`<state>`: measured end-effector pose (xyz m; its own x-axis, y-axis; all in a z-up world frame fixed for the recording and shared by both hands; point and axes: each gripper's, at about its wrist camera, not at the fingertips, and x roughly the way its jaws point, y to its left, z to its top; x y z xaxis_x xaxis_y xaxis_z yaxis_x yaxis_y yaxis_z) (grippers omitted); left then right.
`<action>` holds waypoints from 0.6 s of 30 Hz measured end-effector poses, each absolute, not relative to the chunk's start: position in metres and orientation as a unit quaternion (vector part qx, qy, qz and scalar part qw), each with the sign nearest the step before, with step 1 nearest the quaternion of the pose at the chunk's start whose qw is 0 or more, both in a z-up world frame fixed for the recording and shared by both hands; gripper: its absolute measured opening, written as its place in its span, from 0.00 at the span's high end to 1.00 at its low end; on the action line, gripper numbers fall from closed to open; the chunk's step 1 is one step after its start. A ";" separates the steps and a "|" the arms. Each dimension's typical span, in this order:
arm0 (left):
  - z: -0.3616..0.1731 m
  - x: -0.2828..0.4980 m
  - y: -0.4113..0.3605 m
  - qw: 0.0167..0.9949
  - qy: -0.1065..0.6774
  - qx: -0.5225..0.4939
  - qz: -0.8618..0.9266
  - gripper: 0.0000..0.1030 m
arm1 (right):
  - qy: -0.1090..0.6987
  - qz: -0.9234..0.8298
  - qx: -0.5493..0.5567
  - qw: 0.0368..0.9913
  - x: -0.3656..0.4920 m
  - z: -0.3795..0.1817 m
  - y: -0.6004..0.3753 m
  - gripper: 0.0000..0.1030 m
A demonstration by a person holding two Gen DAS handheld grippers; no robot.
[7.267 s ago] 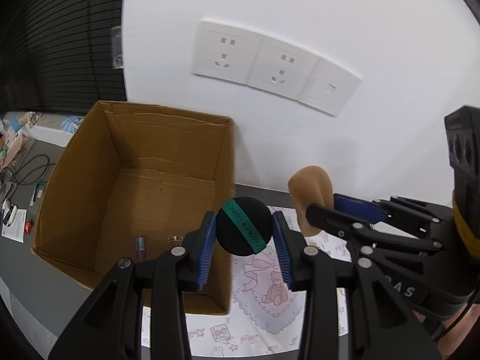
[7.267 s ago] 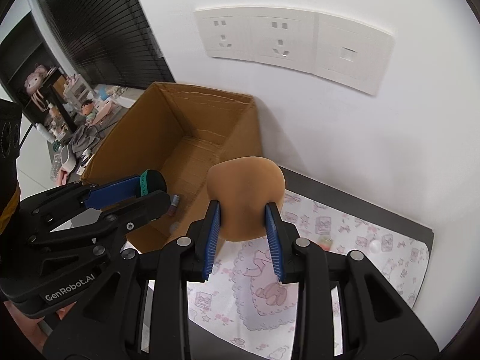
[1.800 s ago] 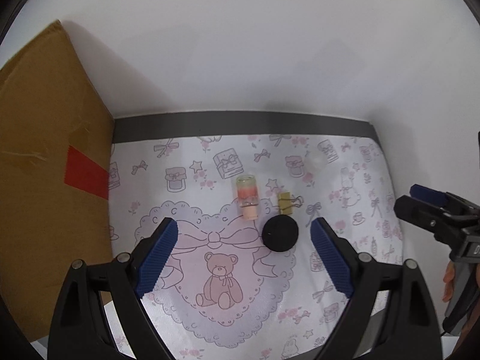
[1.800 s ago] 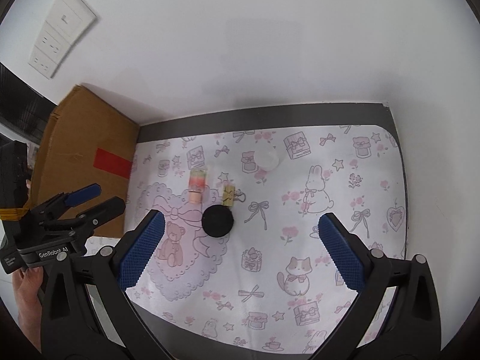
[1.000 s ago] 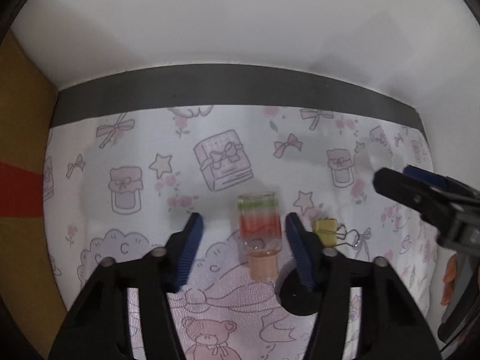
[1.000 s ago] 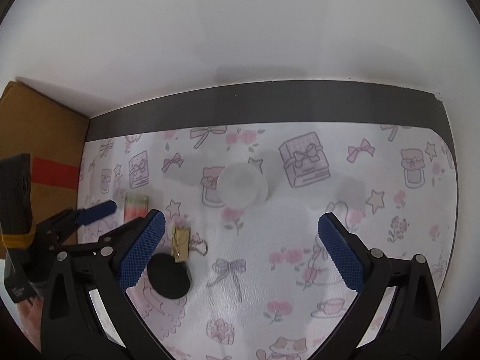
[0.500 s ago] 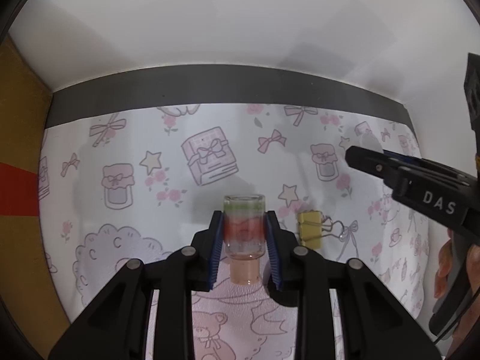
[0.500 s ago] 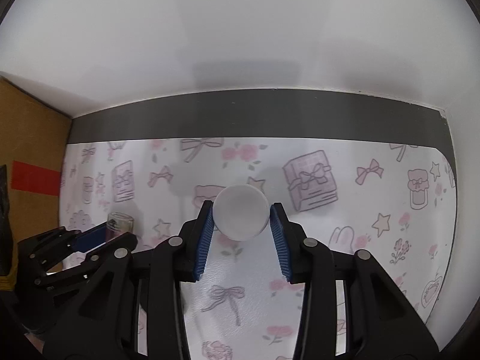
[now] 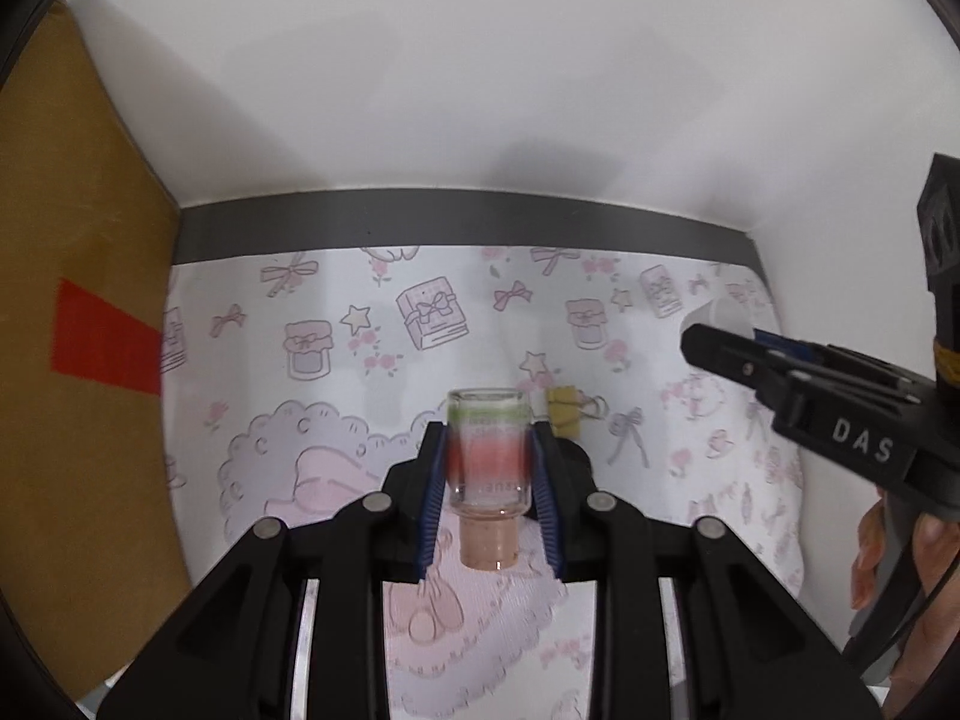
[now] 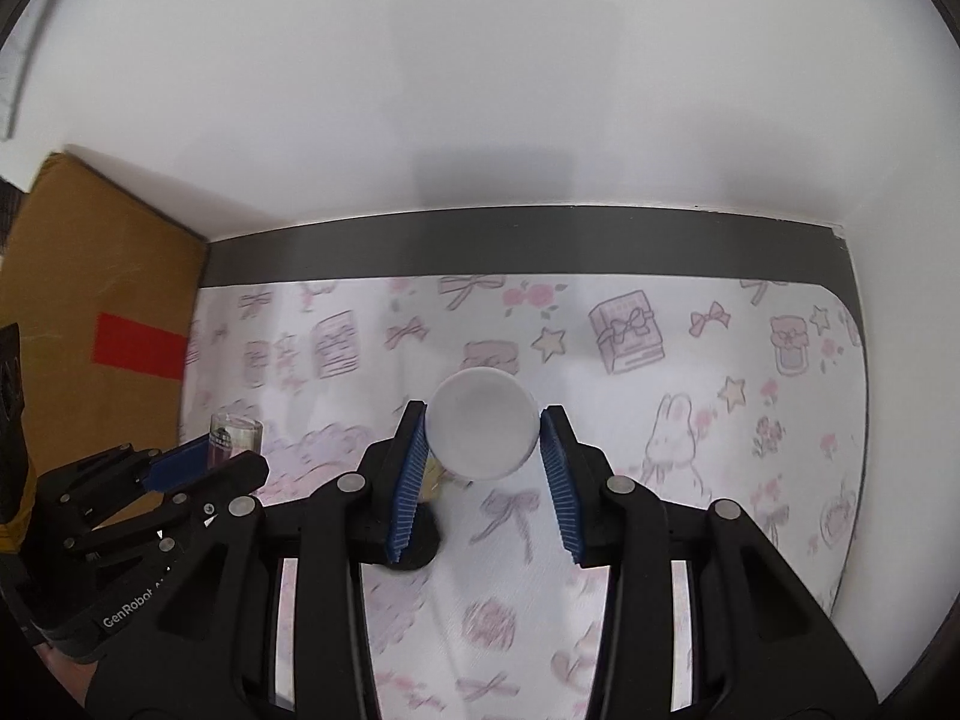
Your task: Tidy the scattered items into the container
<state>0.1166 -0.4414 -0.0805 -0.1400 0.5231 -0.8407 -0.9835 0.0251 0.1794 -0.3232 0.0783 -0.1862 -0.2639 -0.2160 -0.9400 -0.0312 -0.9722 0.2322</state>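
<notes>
Pointing steeply down, left gripper (image 9: 489,474) clamped on small glass bottle (image 9: 489,459) with pink-green label, print unreadable. Right gripper (image 10: 483,450) also tilted down, pads pressed on white round item (image 10: 483,423). "DAS" on right gripper body, "GenRobot" on left. Yellow binder clip (image 9: 564,411) and black disc (image 10: 420,537) lie on pink cartoon-print mat (image 10: 690,420). Cardboard box (image 9: 78,300) with red tape at left, against white wall (image 10: 480,90).

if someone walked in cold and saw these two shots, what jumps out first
Both grippers are loaded: the left gripper is shut on a small glass bottle with a red and green label, and the right gripper is shut on a white round lid. Under them lies a pink cartoon-print mat, with a brown cardboard box at its left edge.
</notes>
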 end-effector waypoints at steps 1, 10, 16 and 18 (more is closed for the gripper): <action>-0.075 0.118 -0.445 0.592 0.402 -0.282 0.639 0.73 | -0.102 -0.789 0.602 0.062 -0.320 -0.180 0.076 0.62; -0.034 0.121 -0.495 0.602 0.378 -0.271 0.649 0.73 | -0.102 -0.805 0.579 0.079 -0.279 -0.121 0.051 0.62; -0.023 0.119 -0.526 0.602 0.365 -0.261 0.661 0.73 | -0.100 -0.812 0.568 0.088 -0.247 -0.093 0.035 0.62; -0.021 0.116 -0.534 0.603 0.359 -0.264 0.662 0.73 | -0.094 -0.816 0.563 0.087 -0.234 -0.084 0.030 0.62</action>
